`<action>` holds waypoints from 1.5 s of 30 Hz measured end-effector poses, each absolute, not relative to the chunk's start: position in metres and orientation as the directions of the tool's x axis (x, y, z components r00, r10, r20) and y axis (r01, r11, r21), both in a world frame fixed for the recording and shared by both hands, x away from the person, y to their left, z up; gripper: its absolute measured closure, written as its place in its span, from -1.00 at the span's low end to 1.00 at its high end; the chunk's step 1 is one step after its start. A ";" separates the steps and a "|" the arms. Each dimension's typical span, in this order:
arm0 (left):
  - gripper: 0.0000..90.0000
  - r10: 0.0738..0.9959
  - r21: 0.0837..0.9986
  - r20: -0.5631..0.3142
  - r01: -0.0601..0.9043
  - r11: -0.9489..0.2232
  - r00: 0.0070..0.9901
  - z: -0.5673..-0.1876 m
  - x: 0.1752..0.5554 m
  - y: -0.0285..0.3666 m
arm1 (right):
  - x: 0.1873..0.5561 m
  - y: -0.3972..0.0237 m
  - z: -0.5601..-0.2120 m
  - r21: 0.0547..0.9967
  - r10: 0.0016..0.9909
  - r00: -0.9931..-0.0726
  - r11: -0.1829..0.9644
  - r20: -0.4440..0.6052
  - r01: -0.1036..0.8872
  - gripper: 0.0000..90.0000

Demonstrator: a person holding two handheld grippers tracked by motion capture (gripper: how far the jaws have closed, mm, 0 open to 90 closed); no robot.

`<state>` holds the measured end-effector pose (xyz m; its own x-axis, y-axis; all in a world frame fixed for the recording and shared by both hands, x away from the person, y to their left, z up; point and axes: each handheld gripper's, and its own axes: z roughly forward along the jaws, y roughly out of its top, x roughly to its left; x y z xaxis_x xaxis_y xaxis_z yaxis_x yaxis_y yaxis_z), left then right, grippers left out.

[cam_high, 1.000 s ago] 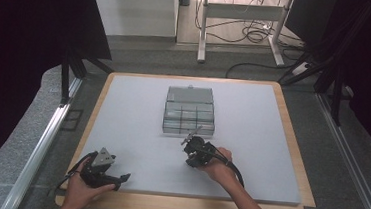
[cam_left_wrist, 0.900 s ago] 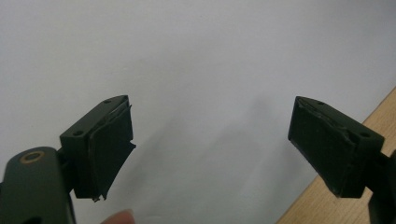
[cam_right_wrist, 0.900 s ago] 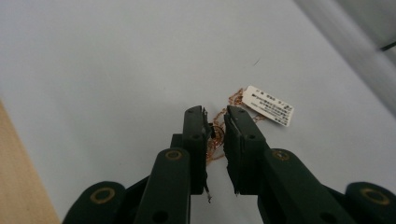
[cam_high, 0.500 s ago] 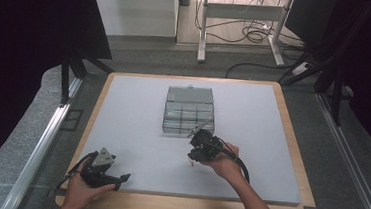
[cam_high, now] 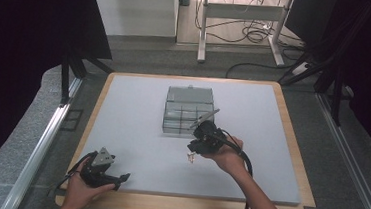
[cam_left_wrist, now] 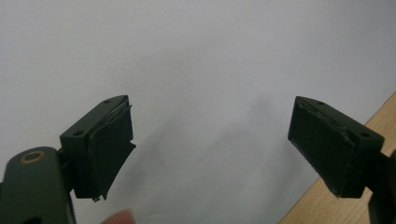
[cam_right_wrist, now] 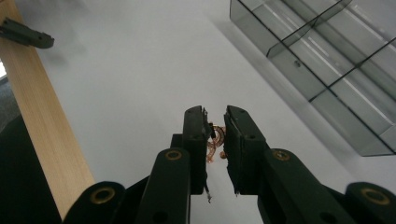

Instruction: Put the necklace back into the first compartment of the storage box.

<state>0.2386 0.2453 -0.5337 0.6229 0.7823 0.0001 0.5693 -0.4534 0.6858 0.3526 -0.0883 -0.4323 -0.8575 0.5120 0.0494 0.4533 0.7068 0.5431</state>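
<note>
Right tool (cam_right_wrist: 215, 128): jaws narrowed on a small copper-coloured coiled wire piece (cam_right_wrist: 215, 140), held between the pads above the white table (cam_right_wrist: 140, 70). In the high view, same tool (cam_high: 192, 152) gripped by the right hand (cam_high: 227, 155), just in front of the clear plastic compartment box (cam_high: 188, 109); wire piece (cam_high: 190, 157) hanging below the jaws, close over the table surface (cam_high: 133, 110). Box compartments (cam_right_wrist: 327, 56) visible at upper right of the right gripper view; contents too unclear to tell.

Left tool (cam_left_wrist: 210, 140): jaws wide apart, nothing between the pads, pointed at bare white surface with the wooden table edge (cam_left_wrist: 345, 205) at lower right. In the high view, left tool (cam_high: 117, 178) resting near the front left corner, held by the left hand (cam_high: 81, 189), well apart from the box.
</note>
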 end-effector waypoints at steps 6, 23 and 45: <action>-0.68 0.783 0.684 0.000 0.571 -0.454 0.622 -0.534 0.239 0.245 | 0.353 -0.089 -0.417 0.569 0.515 -0.856 0.692 0.043 0.444 0.72; -0.68 0.780 0.695 -0.010 0.565 -0.444 0.625 -0.532 0.237 0.243 | 0.357 -0.088 -0.387 0.615 0.517 -0.856 0.665 0.031 0.424 0.72; -0.68 0.779 0.690 -0.003 0.565 -0.452 0.627 -0.532 0.237 0.243 | 0.362 -0.084 -0.350 0.666 0.519 -0.854 0.632 0.015 0.396 0.72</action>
<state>0.2372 0.2433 -0.5324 0.6270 0.7790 -0.0031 0.5652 -0.4521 0.6901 0.3619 -0.0837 -0.3496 -0.8545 0.5193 0.0155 0.3963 0.6322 0.6658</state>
